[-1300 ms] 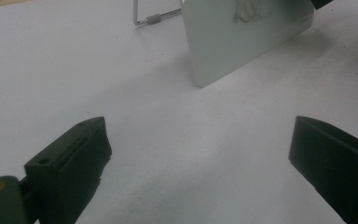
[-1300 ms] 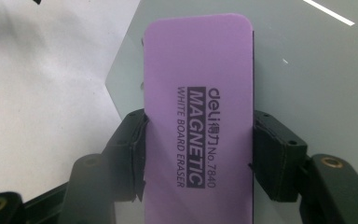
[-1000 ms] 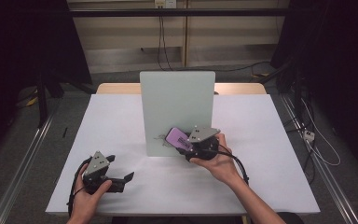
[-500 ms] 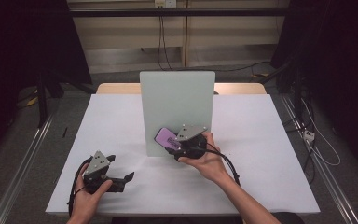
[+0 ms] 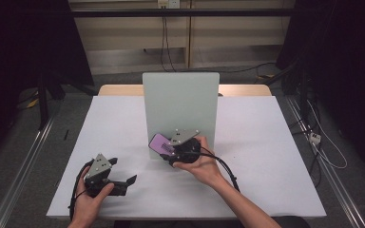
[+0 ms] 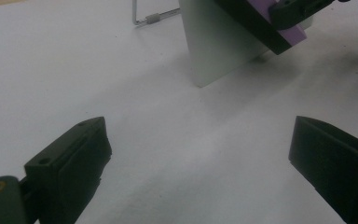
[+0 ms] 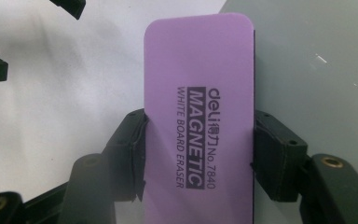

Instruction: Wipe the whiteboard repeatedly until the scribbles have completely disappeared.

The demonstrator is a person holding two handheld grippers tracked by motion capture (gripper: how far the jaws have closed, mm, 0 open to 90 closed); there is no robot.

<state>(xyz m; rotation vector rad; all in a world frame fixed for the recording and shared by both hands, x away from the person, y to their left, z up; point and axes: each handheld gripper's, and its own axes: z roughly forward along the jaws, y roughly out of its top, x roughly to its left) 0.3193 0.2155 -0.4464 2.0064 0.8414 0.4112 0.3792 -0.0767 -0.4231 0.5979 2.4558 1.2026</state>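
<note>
My right gripper (image 5: 167,154) is shut on a purple whiteboard eraser (image 5: 160,143), its label reading "MAGNETIC WHITE BOARD ERASER" (image 7: 199,126). The eraser is held against the lower left part of an upright pale grey board (image 5: 180,107) standing mid-table; the board's face (image 7: 317,70) lies right behind the eraser. In the left gripper view the eraser (image 6: 265,25) and the board's lower corner (image 6: 214,51) appear at the top. My left gripper (image 5: 126,183) rests low at the front left of the white table (image 5: 266,142), jaws wide open with nothing between them (image 6: 200,158).
A metal wire stand leg (image 6: 151,18) props the board from behind. Cables trail from both grippers. The table's front edge (image 5: 185,216) runs just beyond my hands. Dark floor and rails flank the table on both sides.
My right gripper has carried the eraser leftward and slightly down across the lower part of the board. The left gripper has stayed where it was.
</note>
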